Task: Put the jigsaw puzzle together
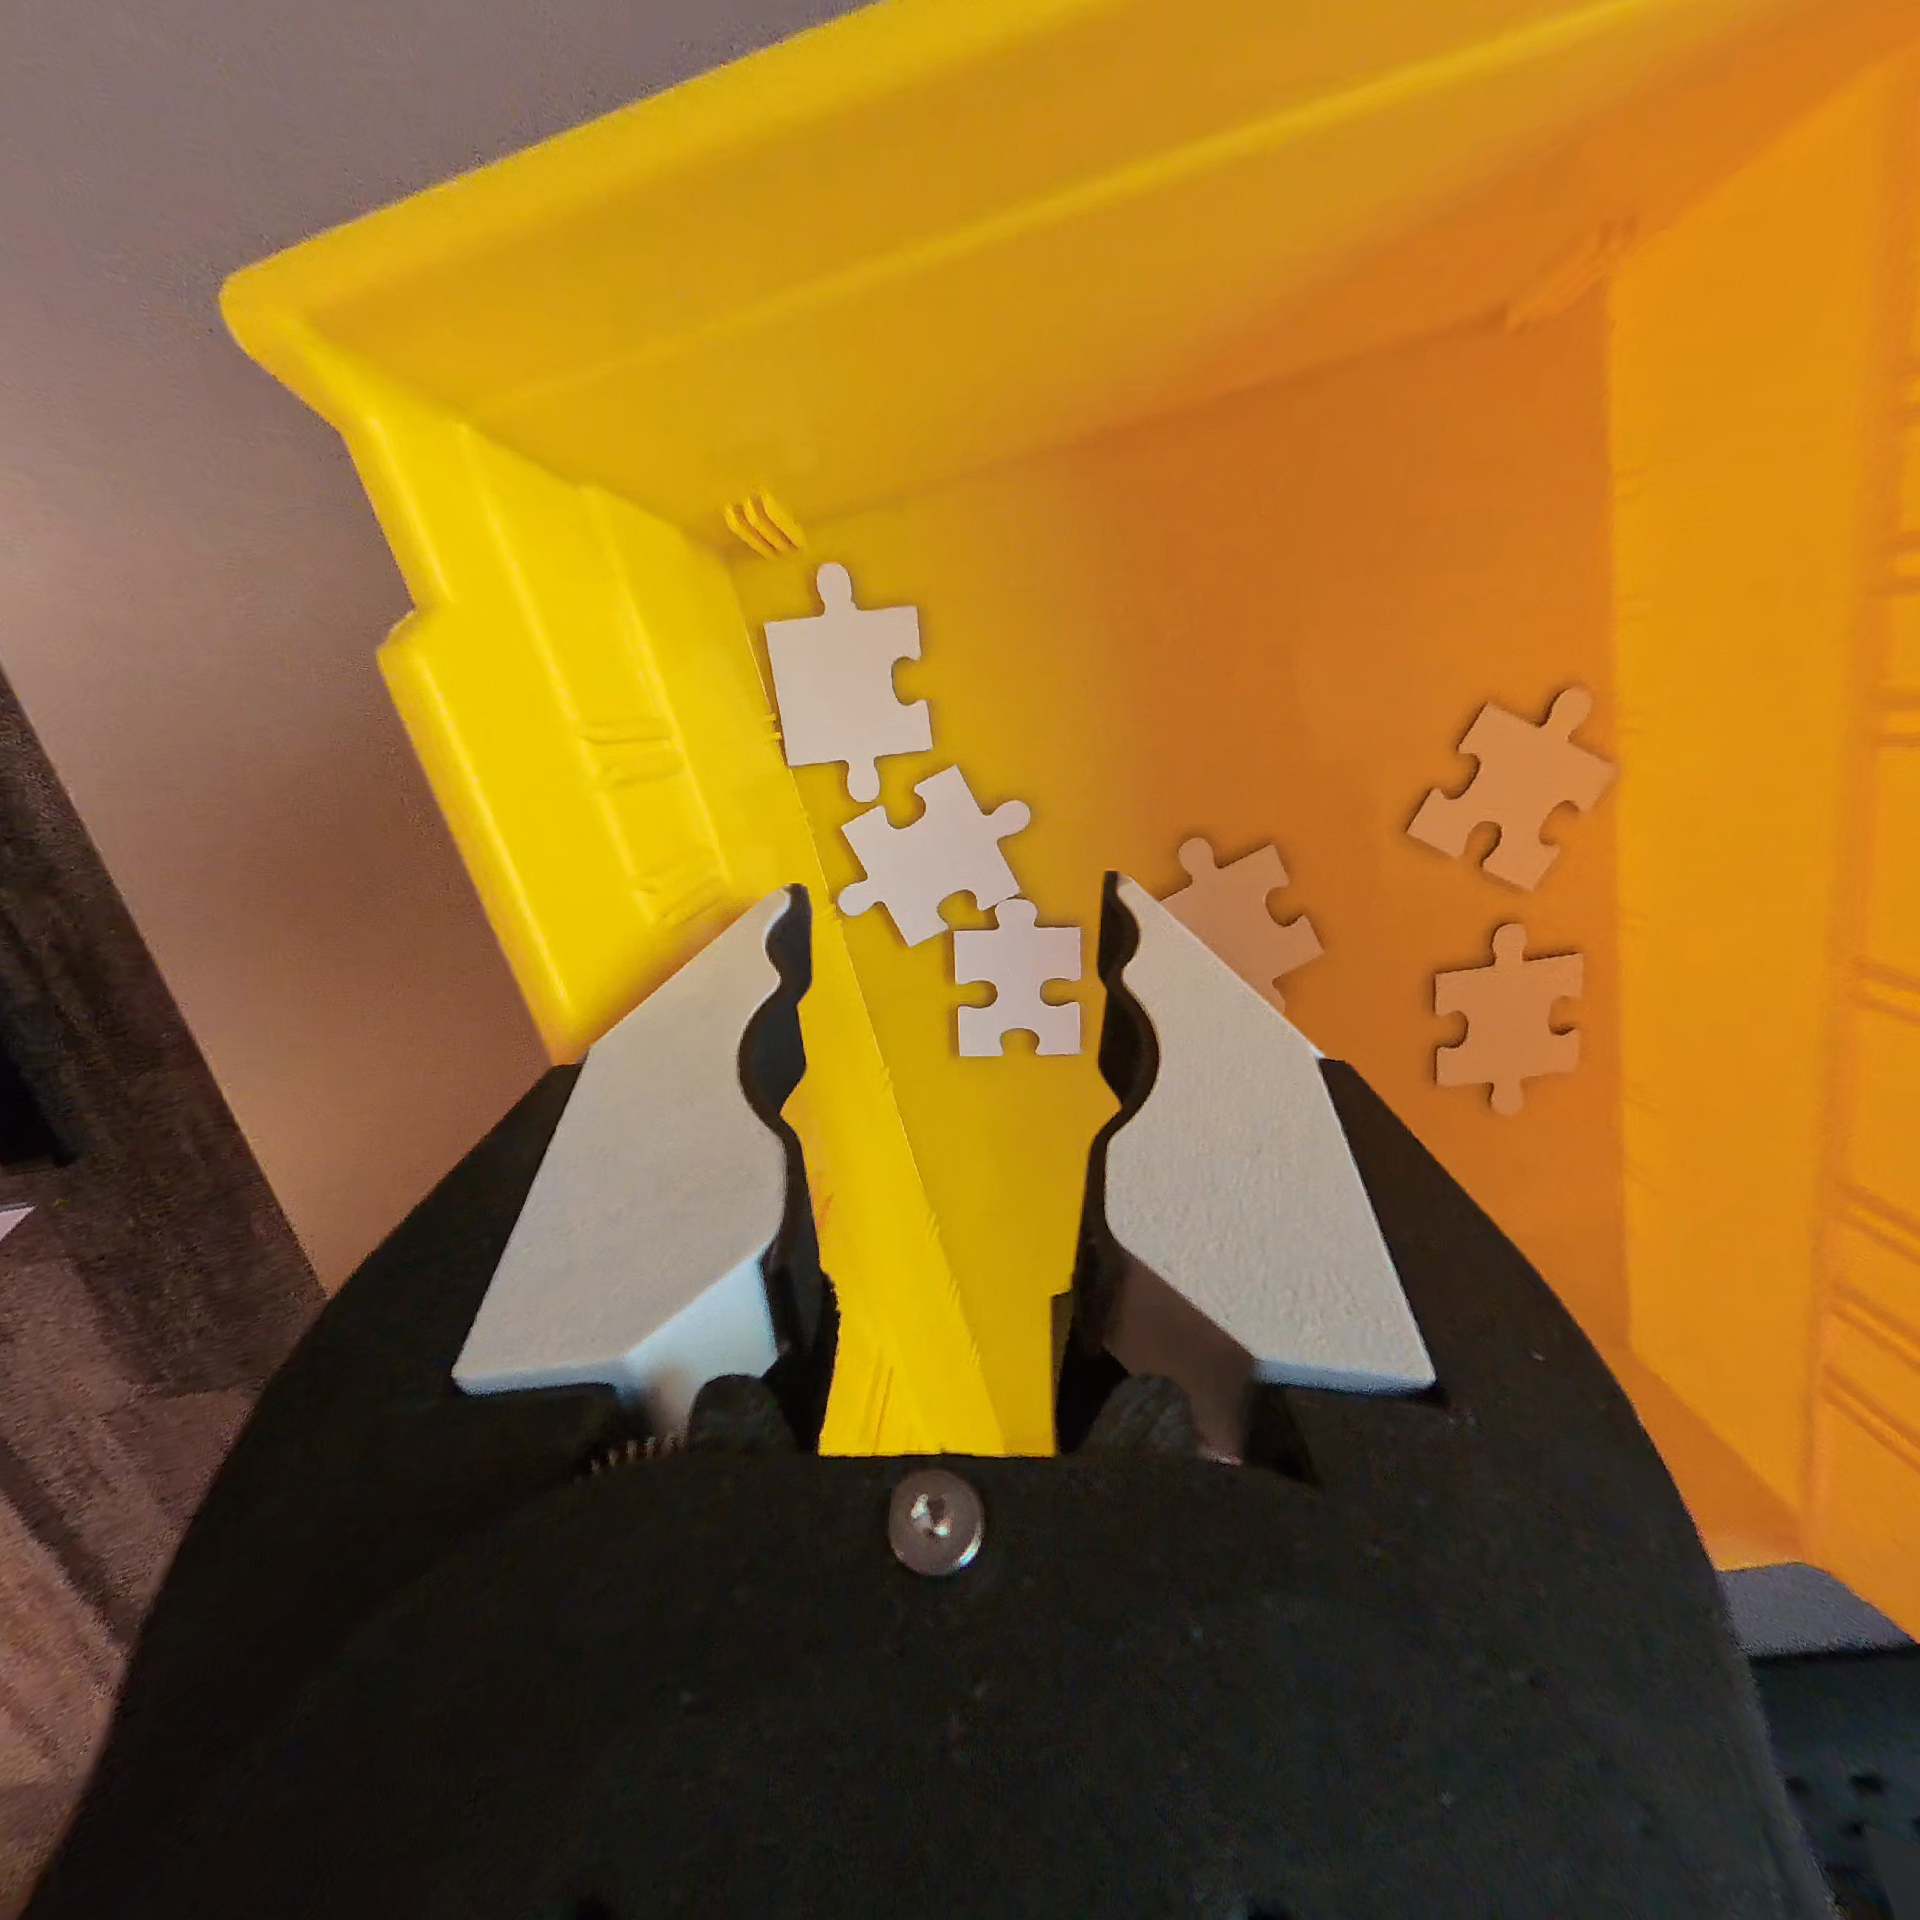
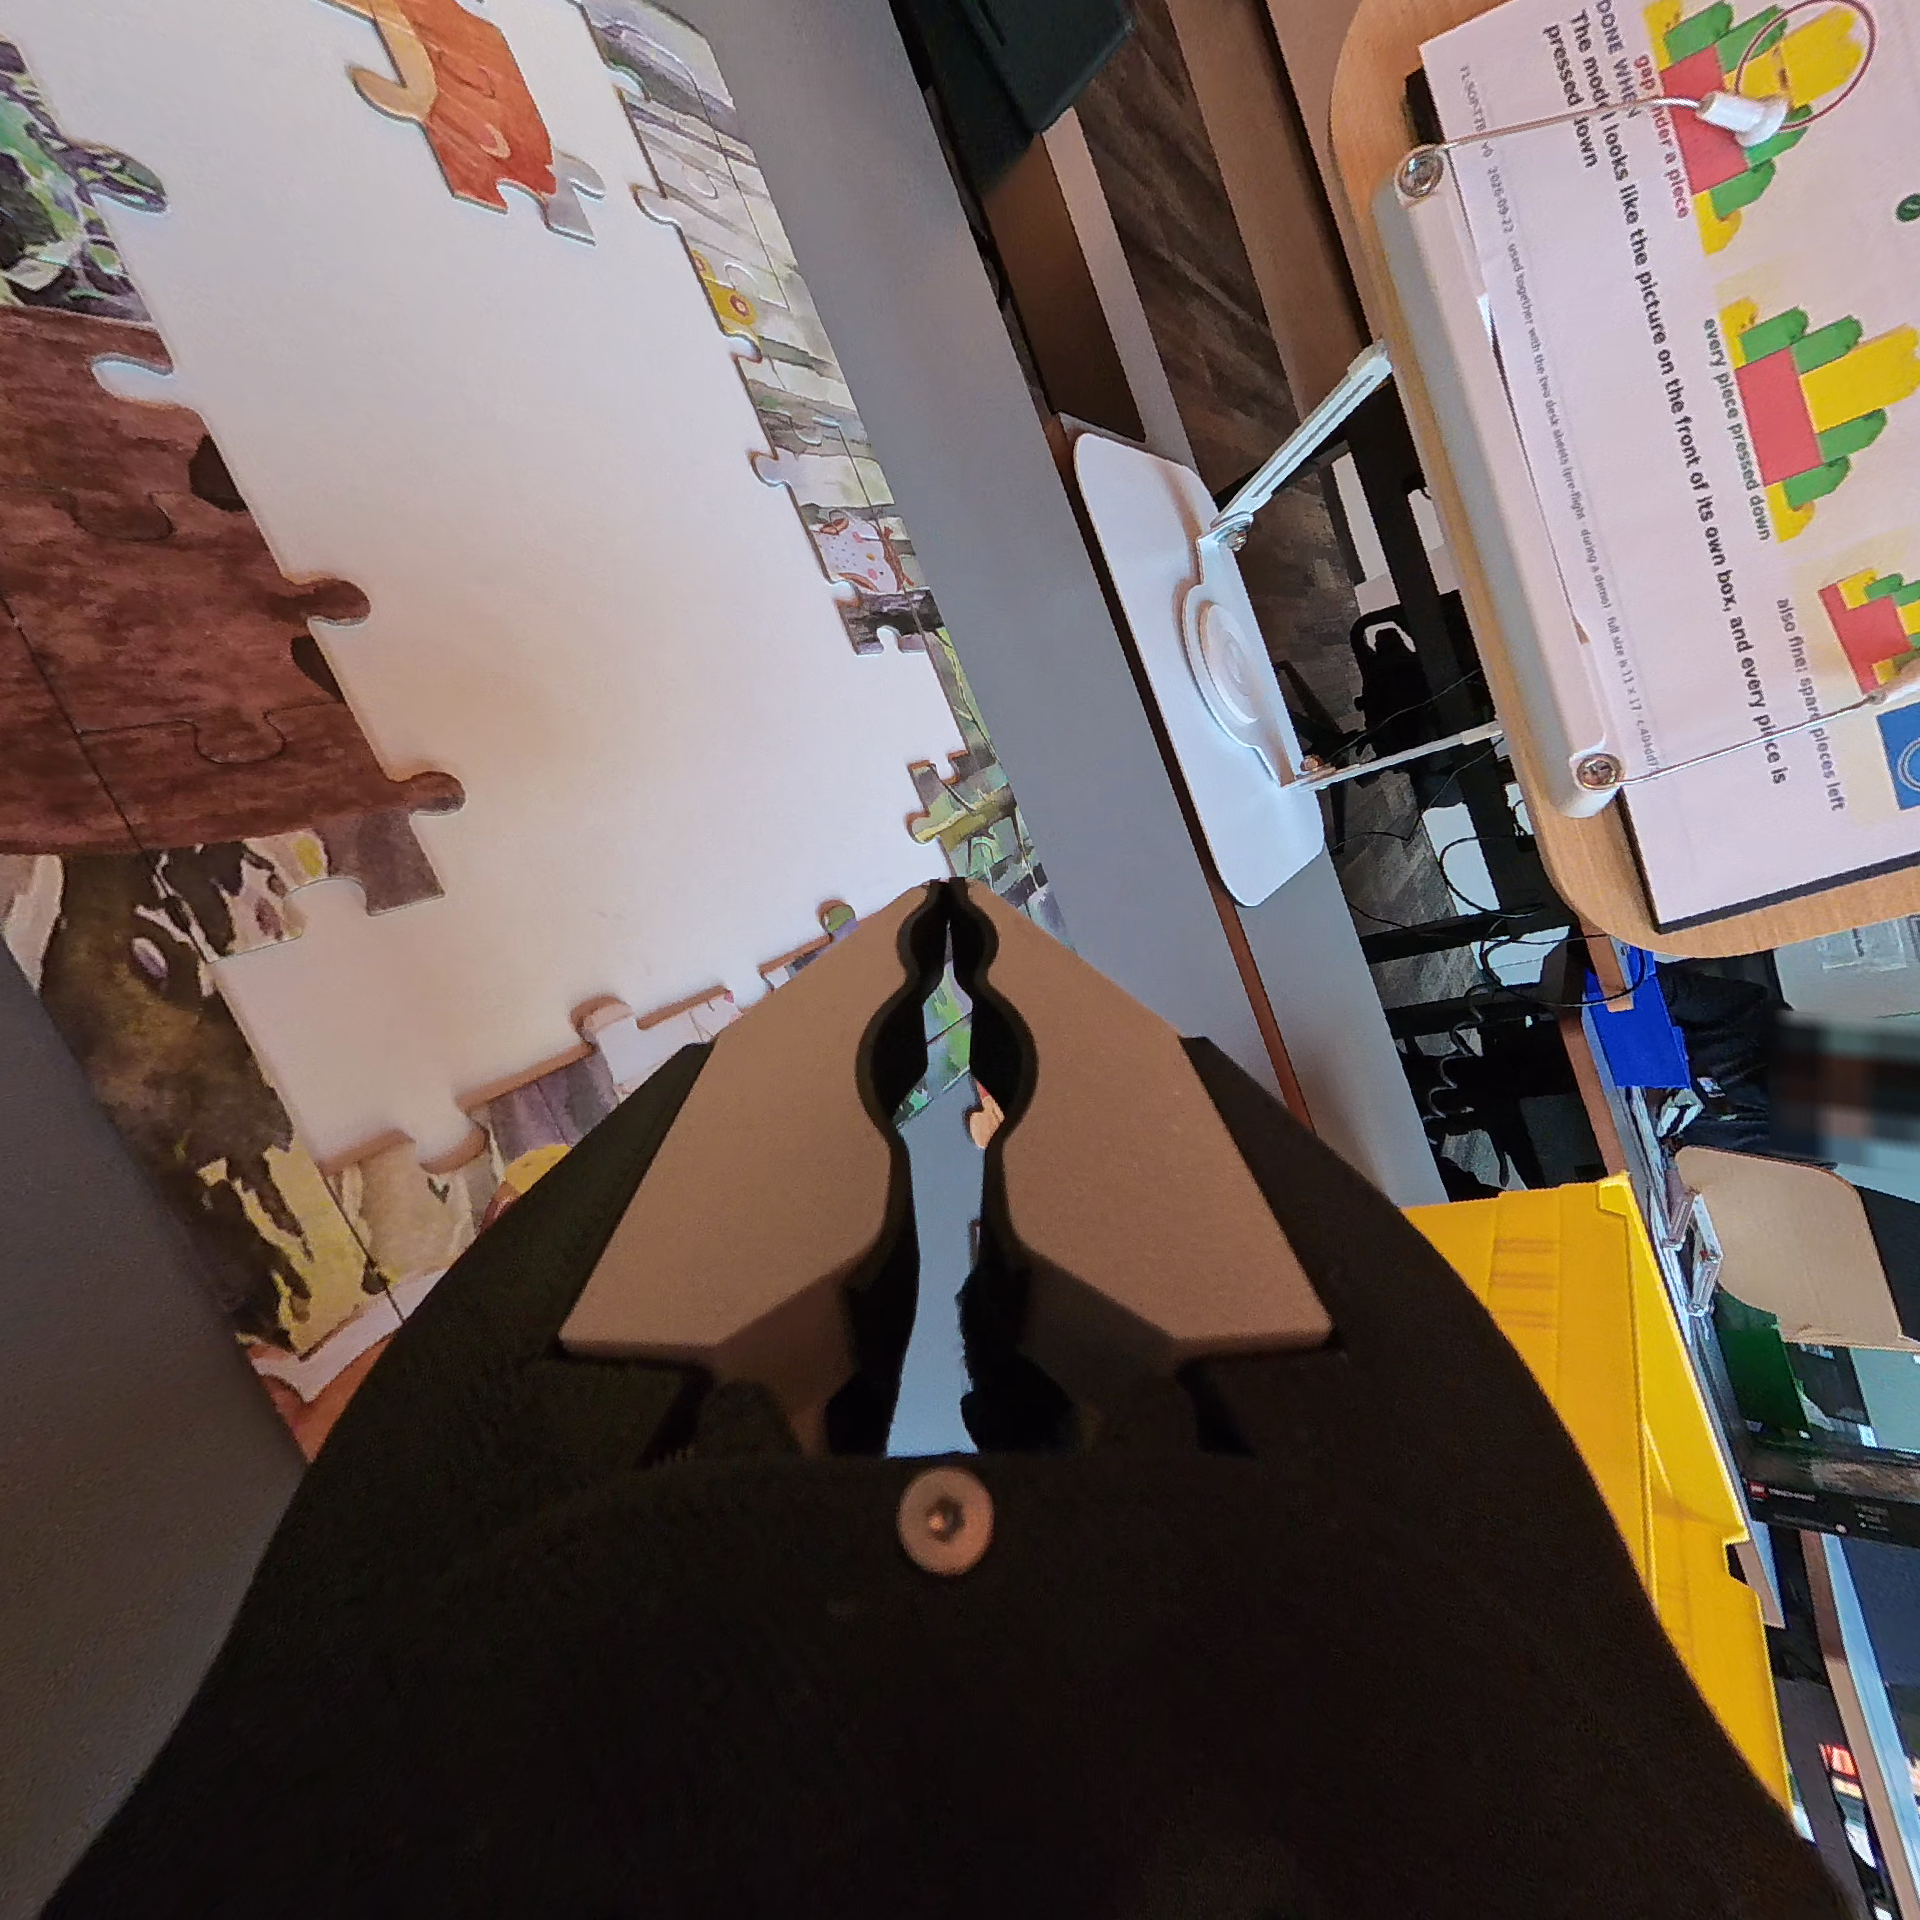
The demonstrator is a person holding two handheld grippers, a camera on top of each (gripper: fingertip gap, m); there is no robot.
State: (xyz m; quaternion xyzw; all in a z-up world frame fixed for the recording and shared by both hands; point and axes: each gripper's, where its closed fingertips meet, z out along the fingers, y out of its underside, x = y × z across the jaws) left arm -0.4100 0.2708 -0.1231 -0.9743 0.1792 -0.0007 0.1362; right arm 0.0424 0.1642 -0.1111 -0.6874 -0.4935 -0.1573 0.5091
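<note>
Yellow bin (image 1: 935, 343) fills the left wrist view — six loose puzzle pieces (image 1: 847, 675) lie blank side up on its floor. Left hand-held gripper (image 1: 951, 914) gapes wide above them, empty. Right hand-held gripper (image 2: 948, 904) is pinched nearly closed over the half-built jigsaw puzzle (image 2: 156, 623) on the grey tabletop (image 2: 997, 436) — nothing visibly held.
</note>
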